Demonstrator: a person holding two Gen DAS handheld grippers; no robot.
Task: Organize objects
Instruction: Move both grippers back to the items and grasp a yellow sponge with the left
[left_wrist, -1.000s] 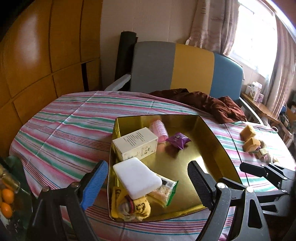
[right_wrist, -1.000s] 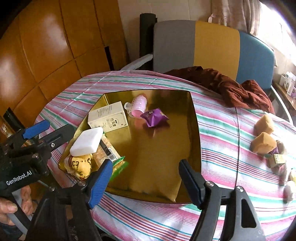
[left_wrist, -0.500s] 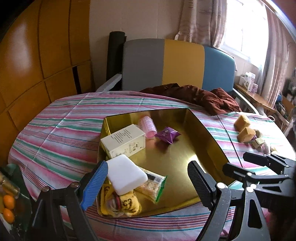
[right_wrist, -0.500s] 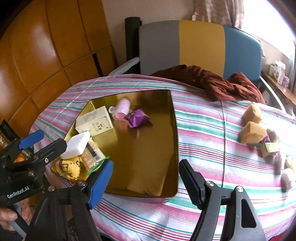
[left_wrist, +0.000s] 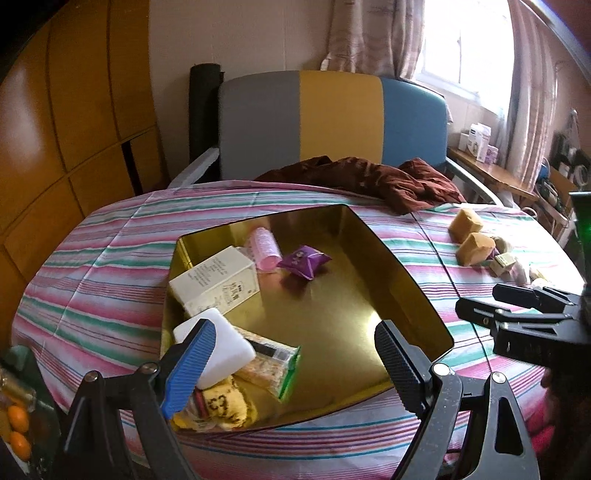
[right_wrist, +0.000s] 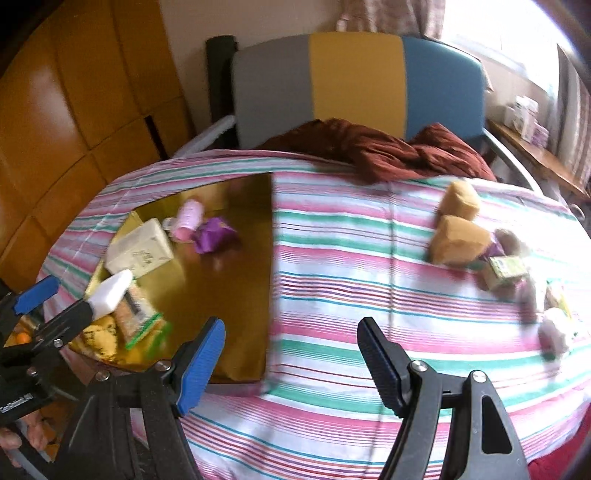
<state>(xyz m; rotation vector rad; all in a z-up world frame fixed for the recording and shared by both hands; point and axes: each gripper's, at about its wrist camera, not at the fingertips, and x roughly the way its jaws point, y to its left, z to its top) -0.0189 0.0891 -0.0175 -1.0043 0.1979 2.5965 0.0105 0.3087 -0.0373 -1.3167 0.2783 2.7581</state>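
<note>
Both wrist views angled down, sharing gold tray (left_wrist: 399, 266)

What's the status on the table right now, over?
Left tongs and right tongs open, empty. Gold tray holds six items; tan blocks and small bits loose on striped cloth. Path clear.

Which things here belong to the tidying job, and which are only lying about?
Belong to the job:
gold tray
white box
pink bottle
purple packet
tan blocks
small green carton

Just lying about:
brown cloth
chair
oranges
</note>
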